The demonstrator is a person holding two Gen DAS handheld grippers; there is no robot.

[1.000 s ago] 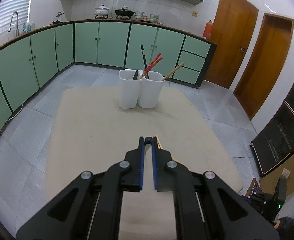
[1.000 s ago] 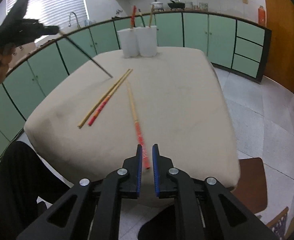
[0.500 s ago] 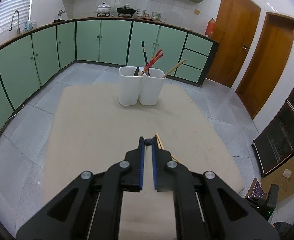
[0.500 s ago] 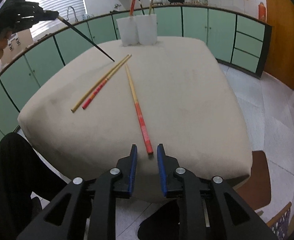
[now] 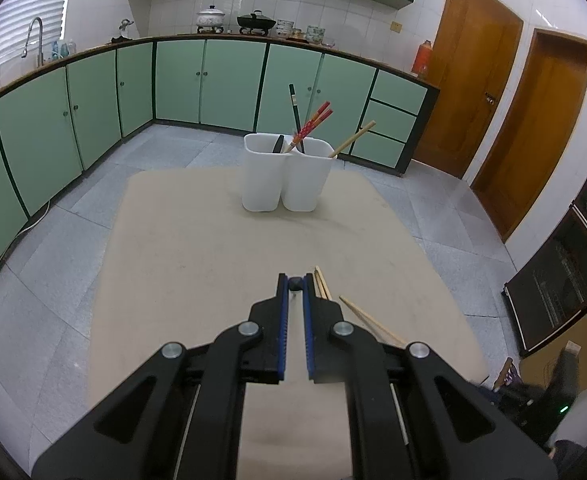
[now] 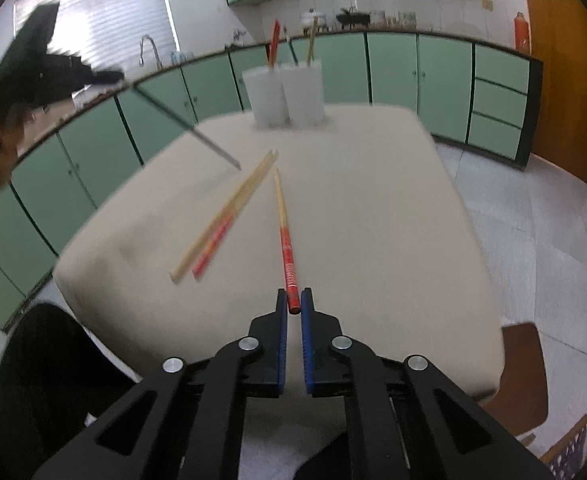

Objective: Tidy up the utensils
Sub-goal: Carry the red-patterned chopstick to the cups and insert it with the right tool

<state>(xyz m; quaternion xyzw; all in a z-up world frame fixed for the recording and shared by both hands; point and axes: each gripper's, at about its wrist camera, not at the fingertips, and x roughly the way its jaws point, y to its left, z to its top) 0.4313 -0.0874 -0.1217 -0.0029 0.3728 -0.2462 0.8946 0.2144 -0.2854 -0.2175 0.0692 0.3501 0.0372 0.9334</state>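
Left claw (image 5: 294,285) was clamped on a dark chopstick (image 6: 185,126) slanting down toward the table; right claw (image 6: 294,304) was pinched on the red chopstick's (image 6: 286,248) near end, its length running straight ahead toward the white holders (image 6: 283,94), so right was nearer.
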